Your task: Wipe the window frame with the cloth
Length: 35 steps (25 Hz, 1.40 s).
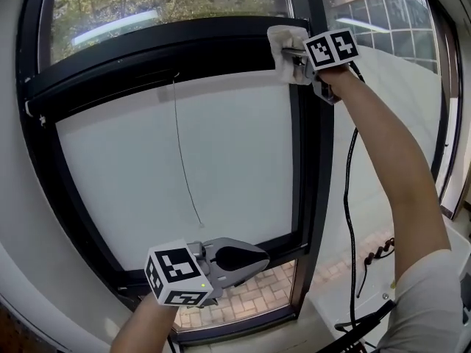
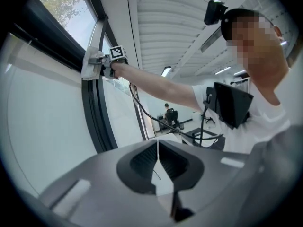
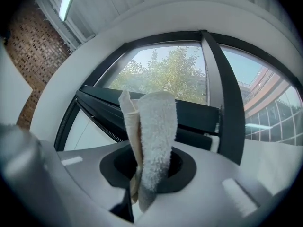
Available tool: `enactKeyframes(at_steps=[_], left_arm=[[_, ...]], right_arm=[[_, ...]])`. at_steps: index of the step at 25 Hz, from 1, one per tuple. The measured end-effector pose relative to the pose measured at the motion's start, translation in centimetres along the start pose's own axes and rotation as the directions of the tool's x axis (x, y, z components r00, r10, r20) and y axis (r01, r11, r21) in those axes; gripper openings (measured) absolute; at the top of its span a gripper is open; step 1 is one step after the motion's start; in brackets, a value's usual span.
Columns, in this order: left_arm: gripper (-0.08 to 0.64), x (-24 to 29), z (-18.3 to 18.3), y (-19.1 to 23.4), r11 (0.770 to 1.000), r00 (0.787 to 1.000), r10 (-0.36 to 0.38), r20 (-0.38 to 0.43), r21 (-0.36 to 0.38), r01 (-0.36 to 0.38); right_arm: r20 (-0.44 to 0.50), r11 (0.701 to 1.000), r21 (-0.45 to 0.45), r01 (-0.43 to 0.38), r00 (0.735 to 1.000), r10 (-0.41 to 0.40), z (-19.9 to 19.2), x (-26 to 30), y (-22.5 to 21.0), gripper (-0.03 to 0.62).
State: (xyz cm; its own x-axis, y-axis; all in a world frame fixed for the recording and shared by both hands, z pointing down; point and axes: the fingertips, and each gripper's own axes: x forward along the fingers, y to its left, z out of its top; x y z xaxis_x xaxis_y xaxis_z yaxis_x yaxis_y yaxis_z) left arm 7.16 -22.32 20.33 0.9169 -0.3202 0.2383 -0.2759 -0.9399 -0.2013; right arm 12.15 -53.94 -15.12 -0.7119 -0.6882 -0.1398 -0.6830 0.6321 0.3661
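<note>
- Head view: the right gripper, raised high, presses the white cloth onto the black window frame where the crossbar meets the upright. The left gripper hangs low by the bottom rail.
- Left gripper view: the jaws are closed together with nothing between them, and the cloth is far off up the frame.
- Right gripper view: the jaws are clamped on the folded cloth, which stands upright between them.

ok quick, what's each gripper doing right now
Left gripper: shut, holding nothing.
Right gripper: shut on the white terry cloth, up at the black window frame.
</note>
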Motion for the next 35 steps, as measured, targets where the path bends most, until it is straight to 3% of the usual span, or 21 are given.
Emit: enactKeyframes(at_steps=[6, 11, 13, 15, 17, 18, 19, 20, 22, 23, 24, 25, 27, 31, 35], left_arm=[[0.025, 1.9, -0.6, 0.5, 1.0, 1.0, 0.017, -0.013, -0.019, -0.017], [0.025, 3.1, 0.0, 0.1, 1.0, 1.0, 0.006, -0.017, -0.007, -0.007], [0.025, 3.5, 0.0, -0.1, 1.0, 1.0, -0.002, -0.02, -0.007, 0.002], [0.025, 3.7, -0.1, -0.1, 1.0, 1.0, -0.006, -0.025, -0.009, 0.006], [0.025, 4.0, 0.2, -0.1, 1.0, 1.0, -0.012, -0.025, -0.004, 0.012], [0.025, 4.2, 0.4, -0.2, 1.0, 1.0, -0.016, -0.024, 0.002, 0.016], [0.025, 4.4, 0.6, -0.3, 1.0, 1.0, -0.021, -0.023, 0.009, 0.022], [0.025, 4.5, 0.7, -0.4, 1.0, 0.999, -0.027, -0.022, 0.014, 0.027], [0.025, 4.8, 0.7, -0.7, 0.999, 0.999, -0.034, -0.024, 0.018, 0.034], [0.025, 4.9, 0.6, -0.8, 0.999, 0.999, -0.035, -0.025, 0.018, 0.035], [0.025, 5.0, 0.5, -0.9, 0.999, 0.999, -0.035, -0.026, 0.016, 0.035], [0.025, 5.0, 0.3, -1.0, 0.999, 0.999, -0.034, -0.028, 0.013, 0.035], [0.025, 5.1, -0.2, -1.2, 0.999, 0.999, -0.033, -0.033, 0.003, 0.033], [0.025, 5.1, -0.5, -1.6, 0.999, 0.999, -0.033, -0.039, -0.007, 0.032], [0.025, 4.8, -0.6, -1.9, 0.999, 0.998, -0.04, -0.038, -0.013, 0.039]], right_arm=[[-0.025, 0.992, 0.011, 0.129, 0.991, -0.129, -1.6, -3.5, -7.4, 0.069], [-0.035, 0.988, 0.004, 0.156, 0.987, -0.156, -2.0, -4.4, -8.7, 0.069], [-0.015, 0.985, -0.047, 0.166, 0.986, -0.167, -1.3, -5.4, -8.5, 0.069], [0.004, 0.965, -0.158, 0.211, 0.977, -0.213, -0.3, -6.8, -8.6, 0.069], [0.006, 0.904, -0.33, 0.271, 0.958, -0.285, 0.5, -8.0, -9.0, 0.069], [0.005, 0.849, -0.438, 0.296, 0.945, -0.327, 0.8, -8.4, -8.9, 0.069], [0.005, 0.773, -0.555, 0.308, 0.93, -0.367, 1.0, -8.7, -8.6, 0.069], [0.007, 0.674, -0.673, 0.305, 0.914, -0.406, 0.9, -8.8, -8.0, 0.069], [0.012, 0.442, -0.862, 0.25, 0.881, -0.473, -0.1, -8.6, -7.0, 0.069], [0.015, 0.343, -0.915, 0.212, 0.869, -0.495, -1.0, -8.2, -6.7, 0.069], [0.016, 0.274, -0.945, 0.18, 0.86, -0.509, -2.0, -7.7, -6.5, 0.069], [0.013, 0.236, -0.959, 0.158, 0.856, -0.517, -3.0, -7.3, -6.4, 0.069], [-0.003, 0.227, -0.964, 0.136, 0.851, -0.525, -4.8, -6.6, -6.4, 0.069], [-0.044, 0.275, -0.954, 0.122, 0.847, -0.53, -7.3, -5.5, -6.7, 0.069], [-0.071, 0.297, -0.949, 0.104, 0.849, -0.523, -9.6, -5.2, -6.4, 0.069]])
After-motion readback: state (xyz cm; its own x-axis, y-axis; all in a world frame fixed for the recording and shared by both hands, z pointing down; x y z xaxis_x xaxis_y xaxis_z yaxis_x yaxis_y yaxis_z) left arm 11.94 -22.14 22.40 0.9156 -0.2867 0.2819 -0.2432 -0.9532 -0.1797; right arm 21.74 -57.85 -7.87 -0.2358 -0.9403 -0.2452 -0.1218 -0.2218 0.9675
